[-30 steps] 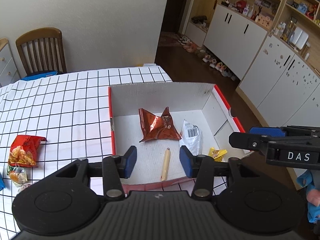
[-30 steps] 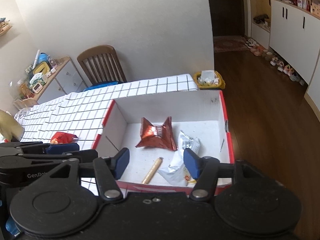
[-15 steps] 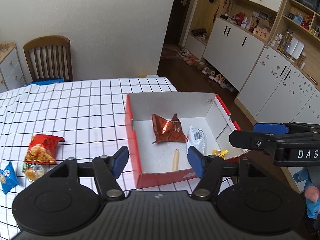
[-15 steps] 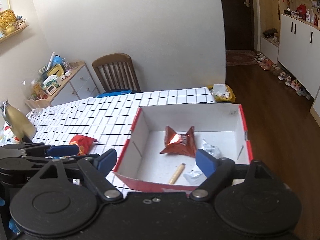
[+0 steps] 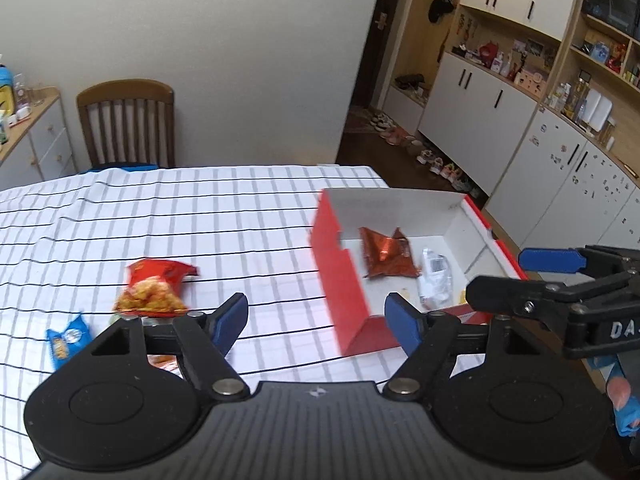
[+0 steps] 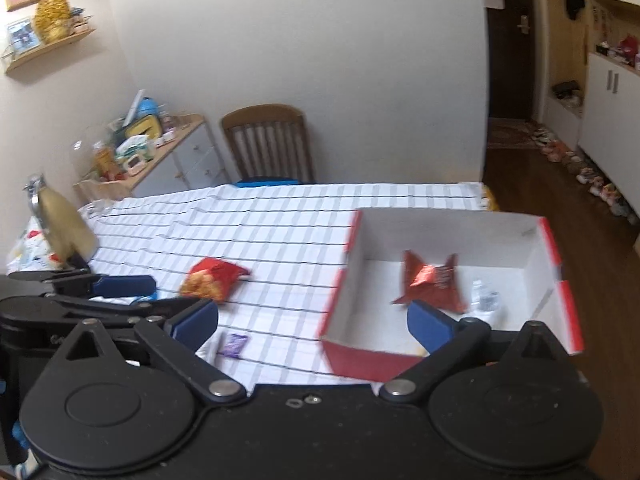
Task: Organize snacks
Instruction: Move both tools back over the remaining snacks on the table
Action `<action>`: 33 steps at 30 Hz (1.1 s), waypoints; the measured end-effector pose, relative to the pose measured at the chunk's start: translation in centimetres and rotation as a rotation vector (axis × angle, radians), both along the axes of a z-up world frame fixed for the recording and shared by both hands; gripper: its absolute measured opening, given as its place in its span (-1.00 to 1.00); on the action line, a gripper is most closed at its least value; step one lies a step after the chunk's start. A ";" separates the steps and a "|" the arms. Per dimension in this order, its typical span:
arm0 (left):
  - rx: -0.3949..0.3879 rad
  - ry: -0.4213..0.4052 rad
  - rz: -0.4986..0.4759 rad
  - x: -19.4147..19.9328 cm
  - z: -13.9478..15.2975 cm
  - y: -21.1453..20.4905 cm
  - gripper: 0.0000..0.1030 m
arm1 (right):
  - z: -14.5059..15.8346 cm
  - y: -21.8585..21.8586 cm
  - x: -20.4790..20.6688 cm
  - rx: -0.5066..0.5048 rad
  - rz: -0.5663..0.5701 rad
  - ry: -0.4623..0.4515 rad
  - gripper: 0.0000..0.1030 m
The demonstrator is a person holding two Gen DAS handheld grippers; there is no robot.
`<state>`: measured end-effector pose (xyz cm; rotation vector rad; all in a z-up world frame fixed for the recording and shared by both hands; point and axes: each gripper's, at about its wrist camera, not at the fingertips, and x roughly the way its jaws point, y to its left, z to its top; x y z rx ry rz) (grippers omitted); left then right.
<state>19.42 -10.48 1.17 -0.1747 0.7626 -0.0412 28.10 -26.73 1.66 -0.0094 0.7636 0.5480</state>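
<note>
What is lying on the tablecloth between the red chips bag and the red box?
Nothing: between the red chips bag and the red box only bare checked tablecloth shows, in both wrist views.

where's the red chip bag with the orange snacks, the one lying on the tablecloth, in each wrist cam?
Left wrist: red chip bag lies left of centre on the checked tablecloth, just beyond the left gripper's left fingertip.
Right wrist: same bag sits mid-left, left of the box.
Shared landmark: the red-and-white box, to the bag's right in both views.
</note>
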 end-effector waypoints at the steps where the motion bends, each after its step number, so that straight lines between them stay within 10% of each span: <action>1: -0.003 0.001 0.004 -0.3 0.0 0.7 0.46 | -0.1 0.7 -0.3 -0.003 0.009 0.000 0.98; 20: 0.008 0.041 0.079 -4.1 -2.7 15.8 0.62 | -3.8 11.0 -3.5 -0.026 -0.008 0.060 1.00; 33: 0.061 0.079 -0.043 -2.8 -6.0 22.6 0.62 | -6.5 14.9 -3.1 -0.036 -0.060 0.168 1.00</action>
